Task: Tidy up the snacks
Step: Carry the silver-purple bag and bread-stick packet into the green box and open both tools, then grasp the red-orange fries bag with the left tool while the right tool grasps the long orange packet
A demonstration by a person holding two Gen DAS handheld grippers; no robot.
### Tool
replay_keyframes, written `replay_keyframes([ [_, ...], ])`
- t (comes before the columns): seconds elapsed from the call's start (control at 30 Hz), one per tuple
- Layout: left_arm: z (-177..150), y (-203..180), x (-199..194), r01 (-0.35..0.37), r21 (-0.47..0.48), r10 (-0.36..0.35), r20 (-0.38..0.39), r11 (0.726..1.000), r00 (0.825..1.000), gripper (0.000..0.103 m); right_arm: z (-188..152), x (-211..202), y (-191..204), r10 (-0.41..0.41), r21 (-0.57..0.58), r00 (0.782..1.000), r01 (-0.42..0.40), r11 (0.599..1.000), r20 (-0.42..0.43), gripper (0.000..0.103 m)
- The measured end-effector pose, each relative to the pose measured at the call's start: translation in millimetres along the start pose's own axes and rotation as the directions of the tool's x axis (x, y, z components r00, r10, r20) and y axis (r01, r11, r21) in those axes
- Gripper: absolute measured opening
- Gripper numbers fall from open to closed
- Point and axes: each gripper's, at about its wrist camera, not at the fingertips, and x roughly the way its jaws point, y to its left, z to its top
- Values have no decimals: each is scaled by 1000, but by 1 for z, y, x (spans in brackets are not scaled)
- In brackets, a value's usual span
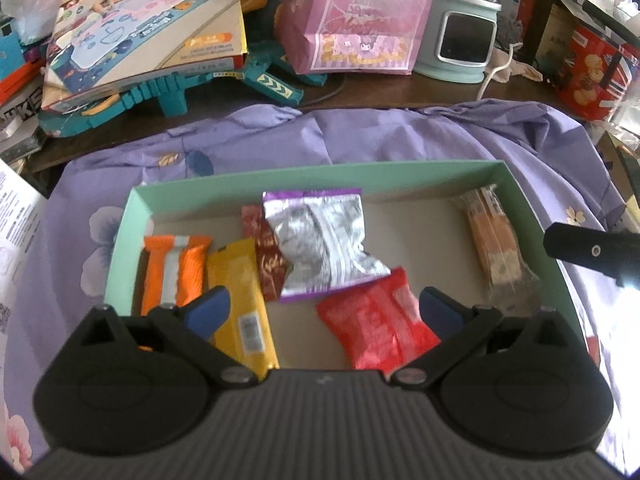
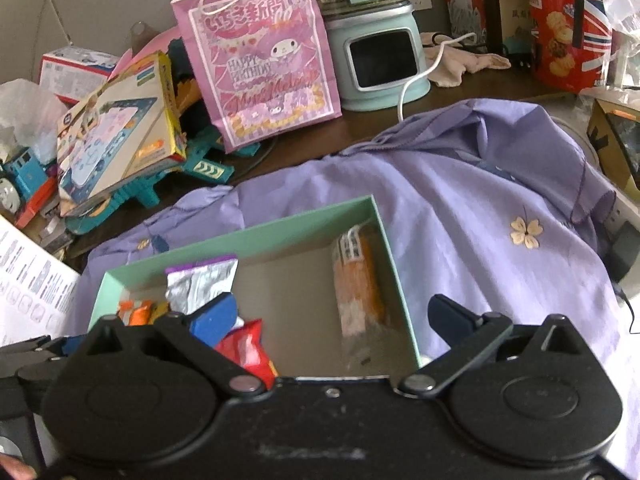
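Observation:
A mint-green box (image 1: 320, 172) lies open on a purple cloth and holds several snacks. From the left these are an orange pack (image 1: 172, 272), a yellow bar (image 1: 240, 304), a small dark red pack (image 1: 268, 264), a silver pack with purple edges (image 1: 320, 248) and a red pack (image 1: 376, 328). A long orange-and-clear pack (image 1: 496, 240) lies along the right wall. My left gripper (image 1: 324, 296) hangs open over the near side of the box, holding nothing. My right gripper (image 2: 333, 301) is open above the box's right half, over the long orange pack (image 2: 360, 288), also holding nothing.
The purple cloth (image 2: 480, 208) covers the table's front. Behind it stand a pink gift bag (image 2: 264, 68), a mint appliance (image 2: 380, 52) with a white cable, a toy box (image 1: 144, 28) on teal toys, and a red cookie tin (image 2: 568, 36). A printed sheet (image 2: 28, 284) lies at left.

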Motion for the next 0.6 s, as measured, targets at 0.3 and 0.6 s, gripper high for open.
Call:
replay_keyframes([
  [0.3, -42, -1, -39, 19, -4, -19, -8, 1000, 1000, 103, -32, -39, -4, 18, 28, 1000, -17, 999, -25, 103],
  [0.6, -98, -22, -70, 59, 45, -57, -41, 997, 998, 103, -75, -81, -22, 12, -4, 998, -12, 1000, -60, 103],
])
